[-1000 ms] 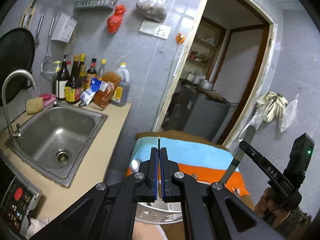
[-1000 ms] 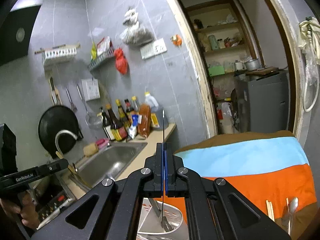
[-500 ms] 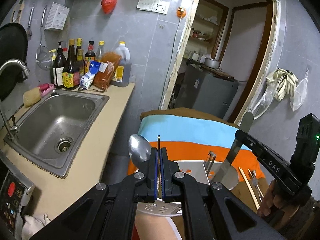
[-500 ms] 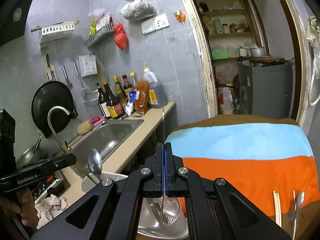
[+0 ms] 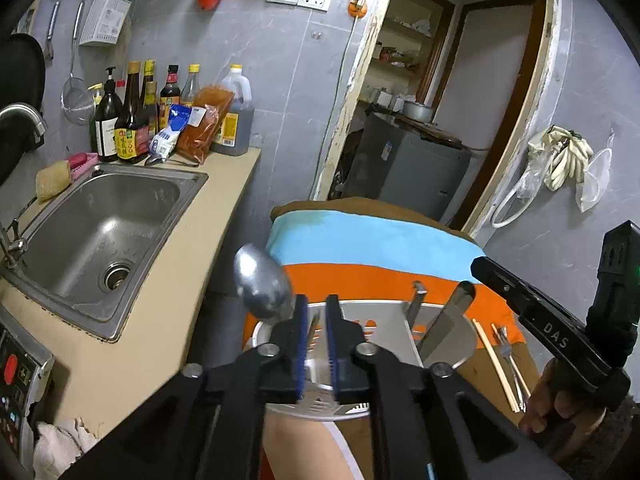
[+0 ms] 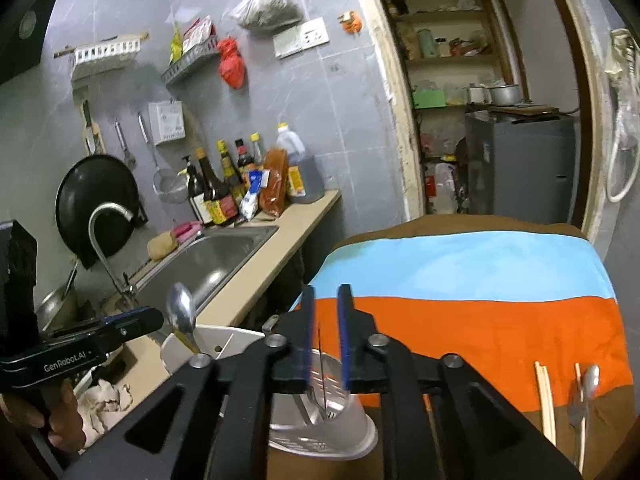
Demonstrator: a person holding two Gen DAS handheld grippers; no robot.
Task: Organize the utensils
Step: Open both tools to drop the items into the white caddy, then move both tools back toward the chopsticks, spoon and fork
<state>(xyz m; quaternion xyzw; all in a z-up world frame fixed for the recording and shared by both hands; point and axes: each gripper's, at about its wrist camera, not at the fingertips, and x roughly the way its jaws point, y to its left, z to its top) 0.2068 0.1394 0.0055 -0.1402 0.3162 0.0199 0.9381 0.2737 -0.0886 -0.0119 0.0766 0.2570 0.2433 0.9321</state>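
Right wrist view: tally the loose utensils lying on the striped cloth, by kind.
Chopsticks: 3 sticks (two together, one apart)
Spoon: 1
Fork: 1
Total: 5

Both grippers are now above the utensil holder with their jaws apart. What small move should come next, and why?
Probably lift both grippers clear. The left gripper and right gripper have just been opening, the spoon and knife already stand in the utensil holder.
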